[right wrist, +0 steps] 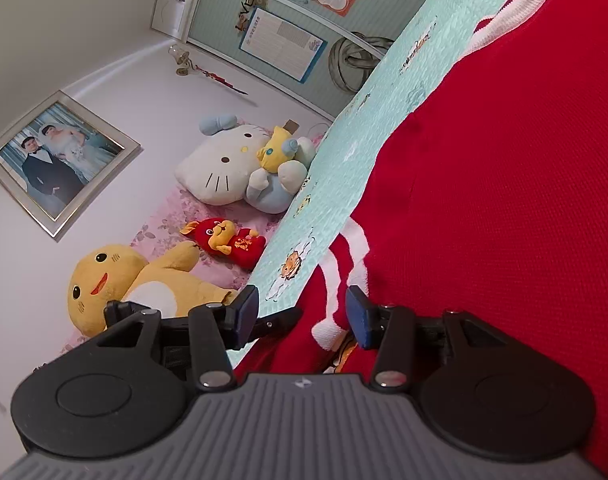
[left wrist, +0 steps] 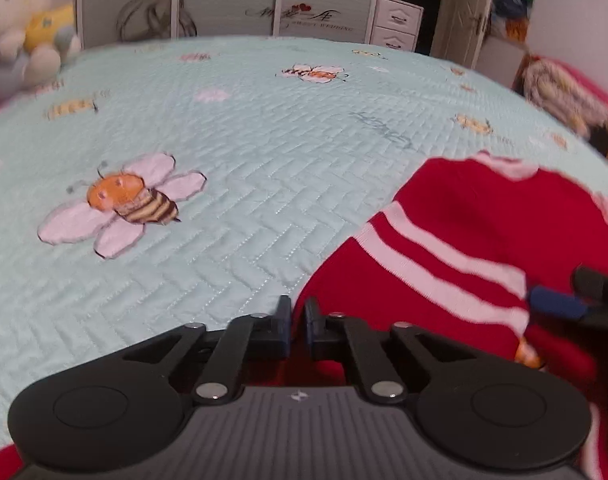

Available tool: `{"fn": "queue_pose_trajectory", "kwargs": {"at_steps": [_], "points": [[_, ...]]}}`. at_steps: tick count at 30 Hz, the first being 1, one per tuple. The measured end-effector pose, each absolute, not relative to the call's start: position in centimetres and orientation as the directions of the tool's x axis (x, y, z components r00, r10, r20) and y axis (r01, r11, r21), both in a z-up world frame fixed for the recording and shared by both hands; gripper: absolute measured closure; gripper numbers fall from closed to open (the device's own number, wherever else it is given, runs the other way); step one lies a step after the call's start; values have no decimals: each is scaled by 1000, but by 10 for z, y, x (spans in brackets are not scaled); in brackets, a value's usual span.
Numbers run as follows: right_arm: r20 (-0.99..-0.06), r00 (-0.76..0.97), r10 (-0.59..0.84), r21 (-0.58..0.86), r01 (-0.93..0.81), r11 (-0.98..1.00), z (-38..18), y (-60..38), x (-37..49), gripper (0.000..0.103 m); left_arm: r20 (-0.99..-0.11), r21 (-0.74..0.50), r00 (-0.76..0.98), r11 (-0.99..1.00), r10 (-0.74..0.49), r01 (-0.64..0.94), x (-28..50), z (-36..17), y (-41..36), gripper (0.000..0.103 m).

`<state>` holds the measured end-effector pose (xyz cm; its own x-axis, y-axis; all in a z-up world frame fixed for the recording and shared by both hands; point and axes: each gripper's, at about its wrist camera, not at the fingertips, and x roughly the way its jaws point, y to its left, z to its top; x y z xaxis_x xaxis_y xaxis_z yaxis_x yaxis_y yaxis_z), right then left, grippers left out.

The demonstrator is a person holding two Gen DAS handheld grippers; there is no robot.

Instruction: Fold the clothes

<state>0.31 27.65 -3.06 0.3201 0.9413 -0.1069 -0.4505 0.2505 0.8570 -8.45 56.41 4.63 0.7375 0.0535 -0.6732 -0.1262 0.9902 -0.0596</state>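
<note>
In the left wrist view, the left claw [left wrist: 297, 326] has its two fingers almost together, and a thin edge of the red sweater [left wrist: 484, 240] sits in the narrow gap between them, so it seems clamped on the cloth. The sweater has white stripes and white trim. It lies on the light green quilt [left wrist: 263, 140] of the bed, to the right of the claw and reaching under it. The quilt shows a printed bee [left wrist: 131, 200] to the left of the claw, well apart from the sweater. A blue pad of the other claw shows at the right edge, touching the sweater.

In the right wrist view, the right claw [right wrist: 301, 314] has its fingers clearly apart. A striped white cuff of the sweater [right wrist: 504, 200] lies between them, close to the right finger. The red cloth fills the right side of this view. Plush toys [right wrist: 231, 164] lie beyond the quilt [right wrist: 344, 152] edge.
</note>
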Motion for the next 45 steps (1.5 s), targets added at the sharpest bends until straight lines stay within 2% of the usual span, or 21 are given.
{"fn": "queue_pose_trajectory", "kwargs": {"at_steps": [4,8,10,12,14,16,17,19,21,22,24,26,33,36,38,40,42,45], "points": [[-108,320,941,856,-451,251,-31,277,3,54,-655,-6,743,983,135,-183,-92,48,566,99],[-109,320,941,855,-452,253,-31,276,3,54,-651,7,740,976,170,-218,-90,41,563,98],[-110,320,941,855,-453,254,-31,276,3,54,-644,4,740,968,193,-250,-92,42,563,93],[-111,320,941,854,-453,255,-32,276,3,54,-628,4,741,952,240,-306,-99,46,566,93],[-110,320,941,855,-452,253,-32,276,4,54,-596,-24,748,925,291,-380,-117,53,576,93],[-108,319,942,857,-451,251,-32,275,4,54,-556,-104,761,880,335,-463,-150,64,591,91],[-108,319,942,857,-450,250,-32,275,4,54,-540,-134,756,849,371,-512,-170,69,599,88],[-108,319,941,858,-449,251,-32,276,3,54,-509,-165,721,769,470,-618,-213,78,613,60],[-108,319,942,859,-448,250,-32,276,3,54,-480,-158,656,677,583,-718,-256,84,624,47],[-108,319,941,859,-447,250,-32,276,3,54,-473,-152,613,627,632,-764,-276,86,630,45],[-108,320,941,859,-447,250,-32,277,2,54,-485,-160,549,548,681,-821,-308,84,644,45],[-109,320,941,858,-448,251,-32,277,2,54,-517,-190,520,501,679,-844,-326,79,657,45],[-113,320,941,854,-452,256,-31,277,1,54,-595,-274,562,513,574,-814,-311,60,671,45],[-118,321,940,849,-458,263,-30,277,0,53,-639,-271,551,513,537,-815,-299,46,671,51],[-120,320,940,847,-460,265,-30,278,0,53,-642,-217,527,527,557,-822,-295,43,664,58],[-120,320,940,847,-460,265,-30,277,1,53,-644,-161,489,522,587,-838,-293,42,660,77],[-121,319,940,847,-461,265,-30,277,1,52,-636,-157,480,507,604,-847,-299,44,657,85],[-122,318,940,846,-462,266,-30,278,0,52,-636,-97,439,499,634,-861,-301,45,654,87]]}}
